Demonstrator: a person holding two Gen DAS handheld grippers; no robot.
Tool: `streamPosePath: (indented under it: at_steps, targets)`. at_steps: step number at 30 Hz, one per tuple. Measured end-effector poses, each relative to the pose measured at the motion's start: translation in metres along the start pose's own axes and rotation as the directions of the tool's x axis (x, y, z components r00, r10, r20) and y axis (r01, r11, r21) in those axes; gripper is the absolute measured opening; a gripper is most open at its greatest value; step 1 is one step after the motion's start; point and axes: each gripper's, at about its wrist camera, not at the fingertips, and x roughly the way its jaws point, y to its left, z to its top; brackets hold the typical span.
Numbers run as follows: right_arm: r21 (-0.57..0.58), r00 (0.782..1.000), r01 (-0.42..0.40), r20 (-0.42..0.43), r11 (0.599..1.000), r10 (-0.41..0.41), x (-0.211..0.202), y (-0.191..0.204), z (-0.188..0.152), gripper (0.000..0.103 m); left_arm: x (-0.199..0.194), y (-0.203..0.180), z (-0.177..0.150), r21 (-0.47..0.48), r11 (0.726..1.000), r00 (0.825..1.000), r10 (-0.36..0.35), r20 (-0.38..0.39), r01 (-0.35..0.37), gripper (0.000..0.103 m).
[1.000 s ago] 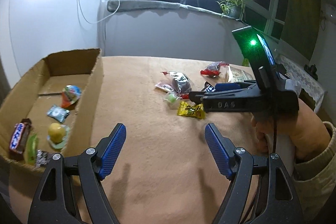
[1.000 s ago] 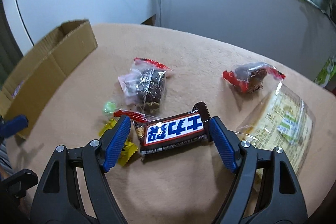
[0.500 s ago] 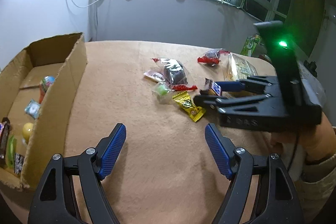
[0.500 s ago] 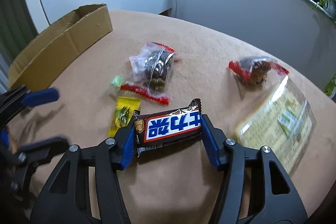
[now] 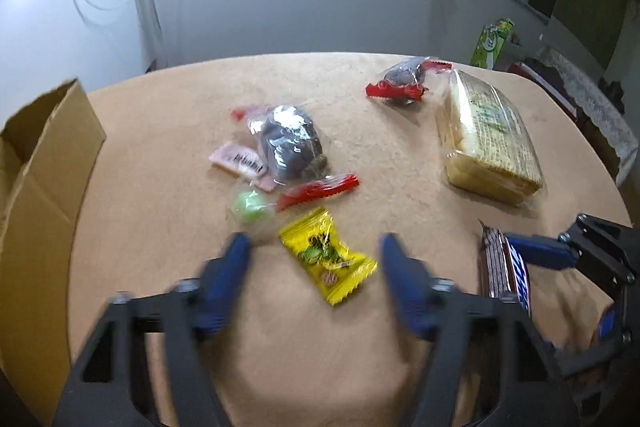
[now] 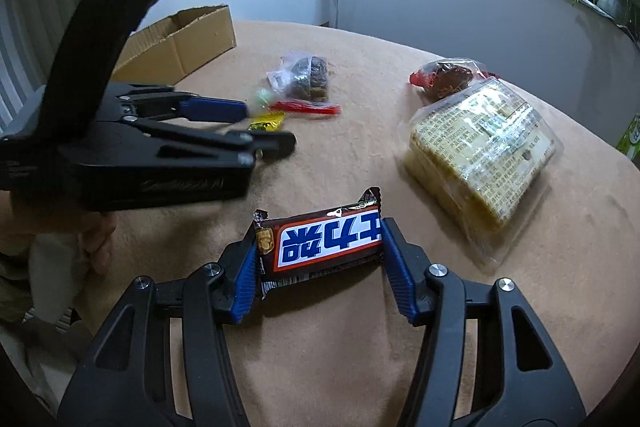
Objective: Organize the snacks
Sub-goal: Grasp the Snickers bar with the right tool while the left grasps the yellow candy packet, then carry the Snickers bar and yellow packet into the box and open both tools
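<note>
Open tan table surface [image 5: 160,187] lies between the cardboard box [image 5: 44,163] at the left edge and the central cluster of small snacks: a dark clear bag [image 5: 290,143], a pink sachet [image 5: 240,163], a green sweet [image 5: 250,207] and a red wrapper [image 5: 318,189]. A bare lane separates this cluster from the large cracker pack [image 5: 490,141] and the red-ended bag [image 5: 404,81] touching it. The near foreground is free, save the yellow packet [image 5: 328,257] between the closing left gripper [image 5: 314,259] jaws, and the right gripper [image 6: 318,247] clamped on a chocolate bar [image 6: 324,235] just beside it.

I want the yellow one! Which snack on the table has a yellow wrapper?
The yellow candy, lying flat between the left tool's fingers. The others beside it are red, green or pink.
</note>
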Motion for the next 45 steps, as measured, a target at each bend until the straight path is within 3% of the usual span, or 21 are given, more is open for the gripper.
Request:
streamPosePath:
  at_steps: [1,2,3,12,20,34,45]
  targets:
    - [0.003,1.0,-0.005,0.003,1.0,0.005,0.0,-0.001,0.0,0.058,0.0,0.001,0.0,-0.002,1.0,1.0,0.006,0.001,-0.006,0.042]
    - [0.008,1.0,-0.013,0.007,1.0,0.013,-0.001,-0.003,-0.001,0.058,-0.001,0.003,0.0,-0.006,1.0,1.0,0.003,0.005,-0.003,0.026]
    - [0.012,1.0,-0.019,0.01,1.0,0.019,-0.001,-0.004,-0.001,0.058,-0.002,0.007,-0.001,-0.014,1.0,1.0,-0.002,0.01,0.003,0.024]
    - [0.043,0.998,-0.038,0.047,0.998,0.036,-0.008,-0.01,-0.003,0.058,-0.021,0.025,-0.018,-0.077,0.992,0.993,-0.097,0.063,0.102,0.024]
    - [0.062,0.995,-0.016,0.096,0.998,0.01,-0.022,-0.005,-0.007,0.058,-0.065,0.029,-0.038,-0.072,0.985,0.974,-0.14,0.178,0.154,0.024]
    - [-0.01,0.985,0.008,0.174,1.0,-0.007,-0.04,0.043,0.031,0.058,-0.14,0.07,-0.042,-0.104,0.982,0.93,-0.11,0.352,0.155,0.024]
    - [-0.13,0.976,-0.048,0.203,0.99,0.074,-0.022,0.115,0.082,0.058,-0.171,0.151,-0.066,-0.239,0.967,0.909,0.019,0.416,0.089,0.024]
